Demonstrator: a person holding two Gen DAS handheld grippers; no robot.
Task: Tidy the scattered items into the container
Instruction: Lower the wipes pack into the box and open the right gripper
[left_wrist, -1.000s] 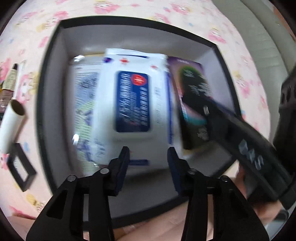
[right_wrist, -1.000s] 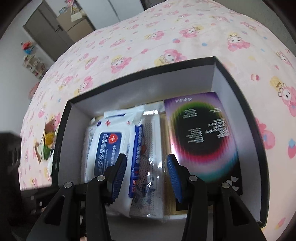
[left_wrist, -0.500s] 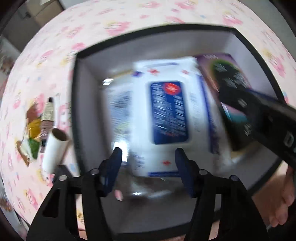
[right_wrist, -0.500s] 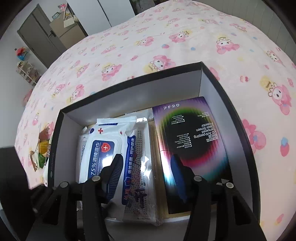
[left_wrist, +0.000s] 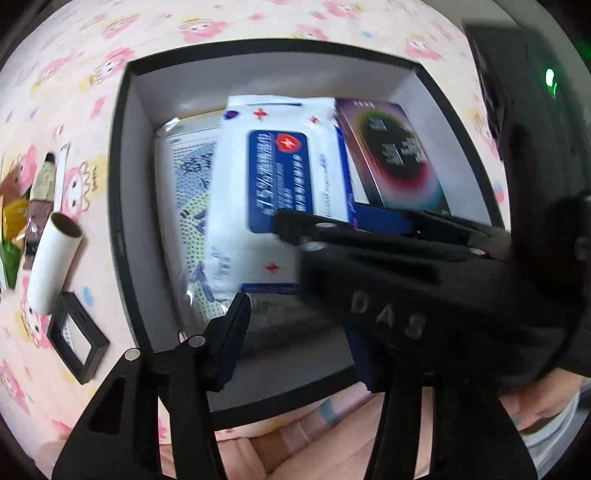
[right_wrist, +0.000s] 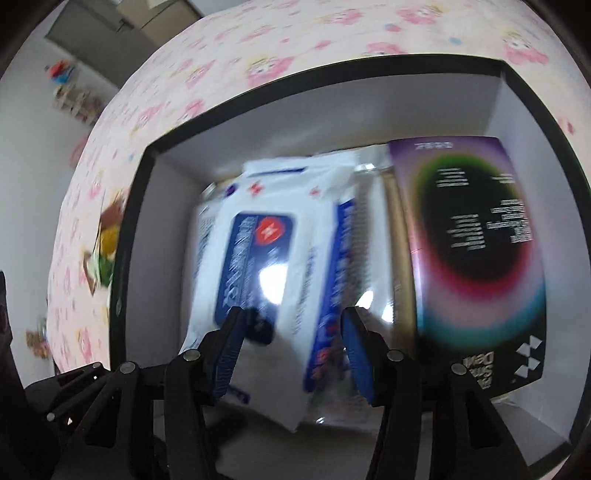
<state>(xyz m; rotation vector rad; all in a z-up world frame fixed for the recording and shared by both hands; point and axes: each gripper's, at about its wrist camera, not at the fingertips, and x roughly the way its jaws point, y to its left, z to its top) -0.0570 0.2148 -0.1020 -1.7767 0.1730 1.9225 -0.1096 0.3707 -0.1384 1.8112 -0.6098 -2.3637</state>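
Observation:
A black box with a white inside (left_wrist: 122, 221) (right_wrist: 125, 236) sits on the pink bedsheet. In it lie a white and blue wipes pack (left_wrist: 277, 177) (right_wrist: 266, 236), a clear bag with dotted print (left_wrist: 188, 192) and a purple and black box (left_wrist: 395, 155) (right_wrist: 476, 236). My left gripper (left_wrist: 299, 325) is open and empty over the box's near side. My right gripper (right_wrist: 291, 347) is open and empty, low over the wipes pack; it crosses the left wrist view (left_wrist: 369, 236).
Left of the box on the sheet lie a white cardboard tube (left_wrist: 51, 258), a small black frame (left_wrist: 77, 339), a small tube (left_wrist: 40, 192) and colourful wrappers (left_wrist: 11, 221) (right_wrist: 105, 243). A door and shelves stand far off (right_wrist: 74, 92).
The right gripper has dropped closer to the wipes pack and reaches further across the left wrist view. The left gripper has swung a little; both stay open.

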